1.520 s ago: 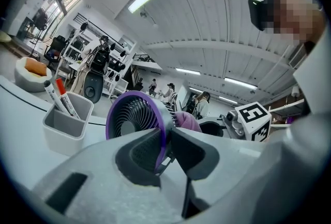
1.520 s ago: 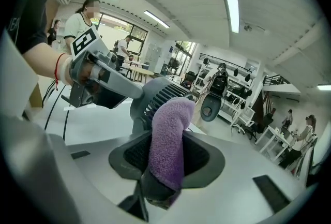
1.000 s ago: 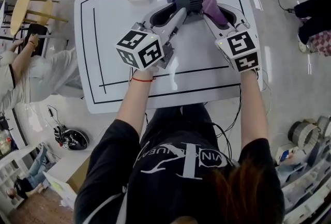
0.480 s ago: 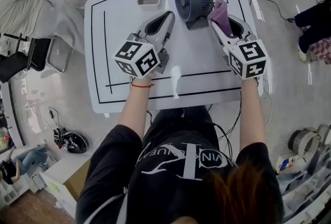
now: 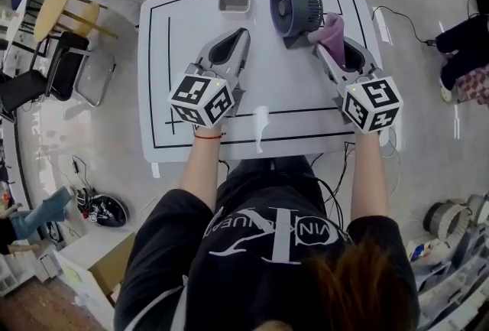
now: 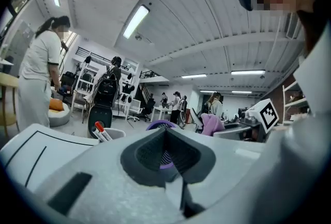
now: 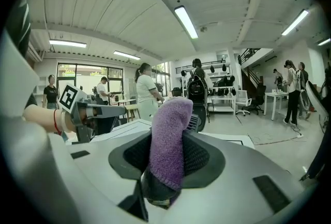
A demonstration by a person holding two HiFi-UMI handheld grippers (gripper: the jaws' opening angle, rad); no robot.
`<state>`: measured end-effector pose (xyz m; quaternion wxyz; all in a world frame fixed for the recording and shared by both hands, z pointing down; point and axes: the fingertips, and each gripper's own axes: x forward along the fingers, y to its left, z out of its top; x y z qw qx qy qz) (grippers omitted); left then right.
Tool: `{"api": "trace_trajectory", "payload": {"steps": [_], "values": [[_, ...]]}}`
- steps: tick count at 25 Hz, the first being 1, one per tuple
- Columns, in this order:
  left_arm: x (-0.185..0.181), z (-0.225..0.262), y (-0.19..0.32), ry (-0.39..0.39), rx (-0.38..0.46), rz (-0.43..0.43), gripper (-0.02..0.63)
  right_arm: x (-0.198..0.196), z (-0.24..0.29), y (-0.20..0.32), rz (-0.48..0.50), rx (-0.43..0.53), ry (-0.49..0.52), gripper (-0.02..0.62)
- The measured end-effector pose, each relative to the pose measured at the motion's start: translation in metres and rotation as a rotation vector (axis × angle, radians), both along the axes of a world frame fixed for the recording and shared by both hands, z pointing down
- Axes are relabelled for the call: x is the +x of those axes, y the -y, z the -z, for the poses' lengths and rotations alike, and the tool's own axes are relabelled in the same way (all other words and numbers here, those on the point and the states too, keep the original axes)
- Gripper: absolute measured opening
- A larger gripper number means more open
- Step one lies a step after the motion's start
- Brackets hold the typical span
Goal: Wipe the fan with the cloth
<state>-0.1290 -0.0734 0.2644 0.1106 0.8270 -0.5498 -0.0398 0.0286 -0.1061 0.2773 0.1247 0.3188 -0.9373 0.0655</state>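
One cloth (image 5: 332, 27): right gripper (image 5: 322, 47), maybe touching fan (image 5: 296, 4) | left gripper (image 5: 243, 33) just closed, empty

Clock read from the table's (image 5: 290, 89) middle, head view. Fan (image 5: 296, 4) blocks 1 o'clock and the pen tray (image 5: 234, 5) blocks 11, with an open lane between them at 12. Cloth (image 5: 331, 27) in the right gripper (image 5: 324, 47) fills the fan's 4 o'clock side, just beside it. Left gripper (image 5: 242, 34), jaws just closed on nothing, hangs over 10 o'clock, apart from fan and tray. Fan's 9 o'clock side is free. Strip between the grippers toward 6 is open.
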Motion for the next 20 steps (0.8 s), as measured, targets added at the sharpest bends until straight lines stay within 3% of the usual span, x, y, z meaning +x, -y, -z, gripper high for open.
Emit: {"api": "trace_trajectory", "payload": {"steps": [12, 20], "values": [[-0.027, 0.035, -0.045, 0.141, 0.073, 0.092, 0.008, -0.019, 0.035, -0.038, 0.024, 0.010, 0.104, 0.149], [-0.049, 0.039, -0.079, 0.162, 0.094, 0.164, 0.008, -0.029, 0.042, -0.063, 0.051, 0.019, 0.114, 0.149]]}}
